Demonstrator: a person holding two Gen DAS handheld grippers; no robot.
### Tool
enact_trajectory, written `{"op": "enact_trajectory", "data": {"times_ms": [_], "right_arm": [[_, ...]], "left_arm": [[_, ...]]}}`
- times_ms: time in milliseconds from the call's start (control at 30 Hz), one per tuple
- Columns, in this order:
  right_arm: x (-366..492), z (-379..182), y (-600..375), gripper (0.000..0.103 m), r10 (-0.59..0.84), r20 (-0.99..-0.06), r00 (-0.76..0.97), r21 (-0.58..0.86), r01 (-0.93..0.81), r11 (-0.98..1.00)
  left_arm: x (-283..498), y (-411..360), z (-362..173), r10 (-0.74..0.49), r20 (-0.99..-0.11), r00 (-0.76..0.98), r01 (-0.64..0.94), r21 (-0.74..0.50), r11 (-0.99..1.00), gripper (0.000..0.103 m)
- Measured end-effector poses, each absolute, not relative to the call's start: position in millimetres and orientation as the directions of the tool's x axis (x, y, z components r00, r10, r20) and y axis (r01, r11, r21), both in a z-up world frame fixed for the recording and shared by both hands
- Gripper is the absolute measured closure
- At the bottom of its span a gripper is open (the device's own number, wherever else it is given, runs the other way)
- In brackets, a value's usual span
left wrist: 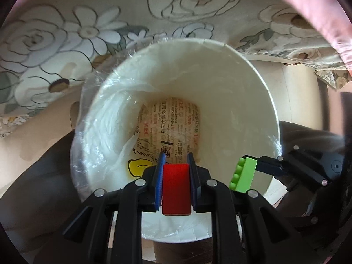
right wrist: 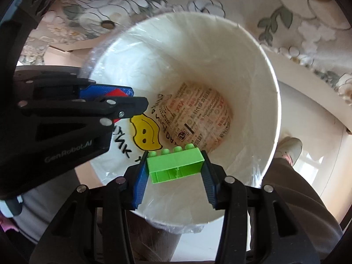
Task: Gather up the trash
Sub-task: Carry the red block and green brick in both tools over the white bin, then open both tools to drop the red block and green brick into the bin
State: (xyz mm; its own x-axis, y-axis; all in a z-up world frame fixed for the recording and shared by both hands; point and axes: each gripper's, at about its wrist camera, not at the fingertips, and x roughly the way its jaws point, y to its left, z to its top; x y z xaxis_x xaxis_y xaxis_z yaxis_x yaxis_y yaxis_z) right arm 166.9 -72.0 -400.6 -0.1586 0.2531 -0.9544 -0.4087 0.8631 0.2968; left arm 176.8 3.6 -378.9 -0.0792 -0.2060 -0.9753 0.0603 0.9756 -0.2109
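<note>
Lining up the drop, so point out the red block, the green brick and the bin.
Red block (left wrist: 176, 189), left wrist view, its top face.
Green brick (right wrist: 175, 165), right wrist view, its near side wall.
Bin (left wrist: 248, 110), left wrist view, bare inner wall at right.

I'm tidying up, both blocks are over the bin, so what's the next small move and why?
Probably open the fingers and drop them: the red block in the left gripper and the green block in the right gripper both hang over the lined bin's mouth.

floral cloth (left wrist: 66, 44) behind | pink fabric (left wrist: 319, 17) upper right | pale floor (right wrist: 312, 167), daylight glare
</note>
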Motion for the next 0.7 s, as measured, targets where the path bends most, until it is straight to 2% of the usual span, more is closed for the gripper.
{"op": "enact_trajectory", "data": {"times_ms": [267,333,467,700], "right_arm": [[170,-418,-76,0.057,0.235,-0.955,-0.18,0.288,-0.386,0.877],[172,-420,-76,0.056,0.237,-0.955,-0.177,0.288,-0.379,0.88],[174,-418,-79,0.046,0.233,-0.959,-0.162,0.278,-0.373,0.885],[175,-402,-81,0.045,0.239,-0.961,-0.142,0.276,-0.384,0.881]], "left_arm": [[186,1,-397,-0.224,-0.968,-0.114,0.028,-0.228,0.973,0.081],[188,2,-397,-0.221,-0.968,-0.12,0.025,-0.225,0.974,0.077],[189,2,-393,-0.215,-0.97,-0.109,0.025,-0.219,0.975,0.069],[188,6,-382,-0.204,-0.975,-0.084,0.034,-0.207,0.978,0.068]]}}
